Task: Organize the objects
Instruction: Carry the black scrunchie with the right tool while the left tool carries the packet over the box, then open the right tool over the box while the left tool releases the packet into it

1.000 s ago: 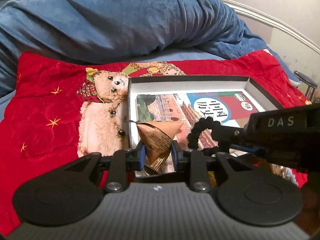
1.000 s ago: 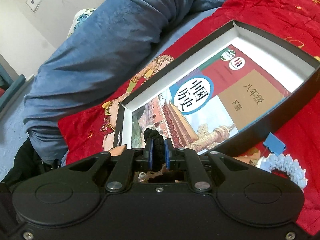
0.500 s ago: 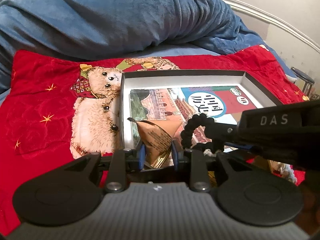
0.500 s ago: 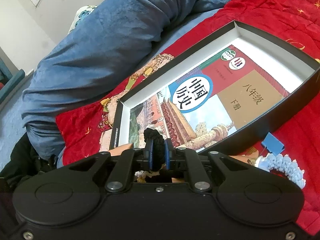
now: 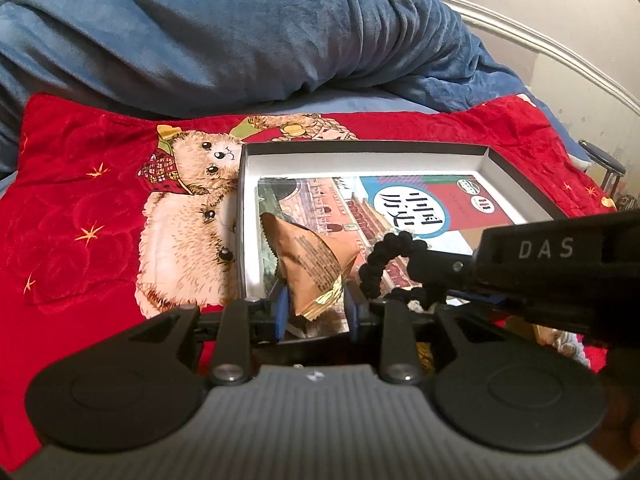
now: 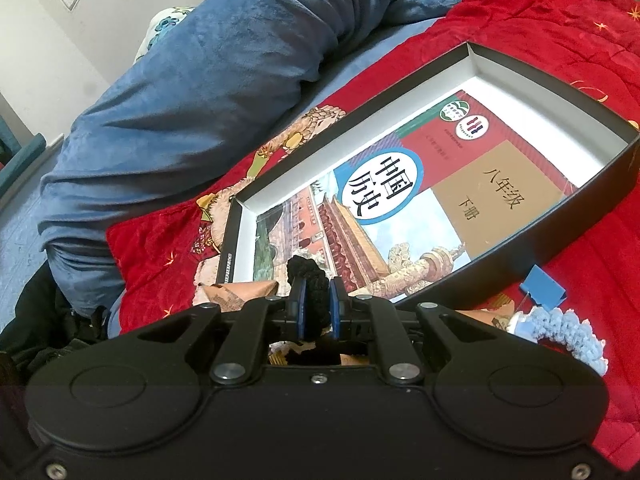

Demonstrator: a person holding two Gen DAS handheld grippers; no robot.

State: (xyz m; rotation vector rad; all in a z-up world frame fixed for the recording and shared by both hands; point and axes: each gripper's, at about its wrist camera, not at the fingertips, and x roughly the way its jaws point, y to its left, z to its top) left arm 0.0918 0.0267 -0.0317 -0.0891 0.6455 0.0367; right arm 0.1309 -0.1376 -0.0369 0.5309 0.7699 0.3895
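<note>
A shallow black box (image 5: 360,148) with a white inside lies on the red blanket, and a history textbook (image 5: 420,208) lies flat in it. My left gripper (image 5: 316,308) hovers at the box's near left corner. Its jaws are opening around a brown snack packet (image 5: 312,264), and a gap shows beside the left pad. My right gripper (image 6: 318,304) is shut on a black beaded bracelet (image 6: 308,276). In the left wrist view the bracelet (image 5: 380,256) loops over the book, just right of the packet. The right wrist view shows the box (image 6: 520,264) and the textbook (image 6: 400,200) ahead.
The red blanket (image 5: 80,200) with a teddy bear print covers the bed, with a bunched blue duvet (image 5: 240,40) behind. A blue binder clip (image 6: 542,284), a pale blue crocheted band (image 6: 568,332) and another brown wrapper (image 6: 492,316) lie outside the box's near wall.
The left jaws have spread a little, and the snack packet now sits loose between them. The right gripper still grips the bracelet in the same place.
</note>
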